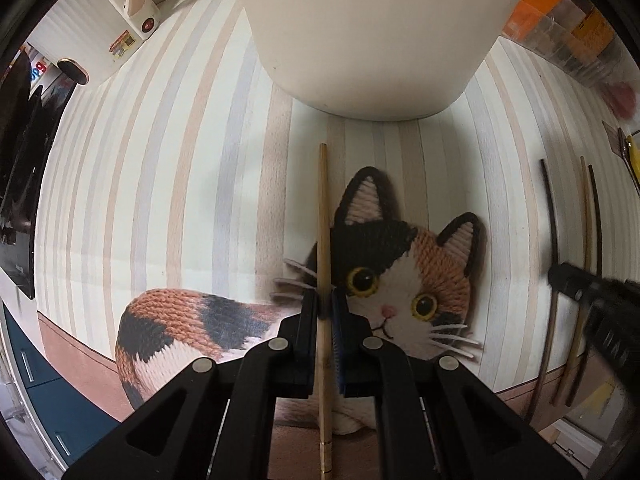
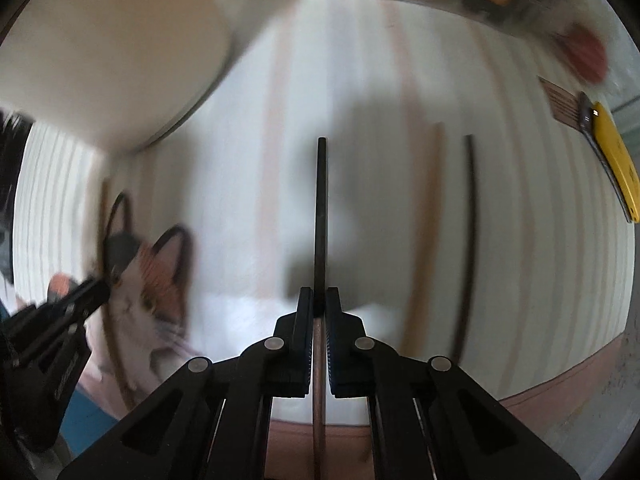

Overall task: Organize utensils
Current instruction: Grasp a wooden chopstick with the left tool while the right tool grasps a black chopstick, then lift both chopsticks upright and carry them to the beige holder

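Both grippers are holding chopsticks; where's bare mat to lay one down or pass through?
Free: the striped mat left of the white container, above the cat tail. Also the strip between the cat's ears and the loose chopsticks. Crowded: the right side, where the right gripper sits over those chopsticks.

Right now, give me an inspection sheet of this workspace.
Surface: striped cloth with a knitted cat design.
Job's things: cream holder; light chopstick; dark chopstick; loose chopsticks lying on the cloth.
Clutter: yellow item at the right edge.
Grippers: left hand-held gripper shut on the light chopstick; right hand-held gripper shut on the dark chopstick.
Cables: nothing seen.
Surroundings: white appliance, blurred packets.
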`<control>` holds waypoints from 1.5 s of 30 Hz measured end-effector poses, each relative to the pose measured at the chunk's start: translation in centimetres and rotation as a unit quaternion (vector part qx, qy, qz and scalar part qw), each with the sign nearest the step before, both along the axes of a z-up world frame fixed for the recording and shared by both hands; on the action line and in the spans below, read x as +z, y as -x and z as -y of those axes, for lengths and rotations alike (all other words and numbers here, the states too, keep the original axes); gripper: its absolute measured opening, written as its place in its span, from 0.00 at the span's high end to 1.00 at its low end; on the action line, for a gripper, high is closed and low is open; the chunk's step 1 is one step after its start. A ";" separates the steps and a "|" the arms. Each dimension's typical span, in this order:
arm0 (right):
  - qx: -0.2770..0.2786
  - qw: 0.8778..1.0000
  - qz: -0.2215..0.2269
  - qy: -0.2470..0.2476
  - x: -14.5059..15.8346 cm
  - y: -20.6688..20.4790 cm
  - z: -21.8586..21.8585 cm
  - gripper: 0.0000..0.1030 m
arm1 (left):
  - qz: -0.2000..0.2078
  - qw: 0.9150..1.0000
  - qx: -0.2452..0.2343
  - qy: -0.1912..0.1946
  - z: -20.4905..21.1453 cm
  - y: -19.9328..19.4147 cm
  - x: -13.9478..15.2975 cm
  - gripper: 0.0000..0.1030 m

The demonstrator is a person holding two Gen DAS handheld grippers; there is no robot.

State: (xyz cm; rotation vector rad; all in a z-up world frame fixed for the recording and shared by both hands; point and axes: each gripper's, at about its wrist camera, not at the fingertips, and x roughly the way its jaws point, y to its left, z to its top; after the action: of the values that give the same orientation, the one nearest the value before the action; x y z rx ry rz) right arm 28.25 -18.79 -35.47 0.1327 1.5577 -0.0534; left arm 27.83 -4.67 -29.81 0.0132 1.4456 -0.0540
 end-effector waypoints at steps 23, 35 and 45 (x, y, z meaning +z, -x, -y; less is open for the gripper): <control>-0.036 0.999 -0.024 0.013 -0.4 0.5 -0.8 0.94 | -0.001 1.000 -0.003 0.007 -0.3 0.1 -0.2 0.95; -0.020 0.998 -0.032 0.041 -1.0 -1.4 -2.6 0.93 | 0.005 1.000 0.000 0.007 -0.3 0.0 -0.2 0.95; -0.045 0.999 -0.005 0.021 -0.1 0.4 -1.8 0.94 | 0.024 1.000 0.003 0.008 -1.4 0.7 0.8 0.96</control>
State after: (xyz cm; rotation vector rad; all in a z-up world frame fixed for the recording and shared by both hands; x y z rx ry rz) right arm 27.82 -16.98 -35.56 0.1693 1.5595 -0.1573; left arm 27.17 -3.31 -28.97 -0.0032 1.3975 -0.0607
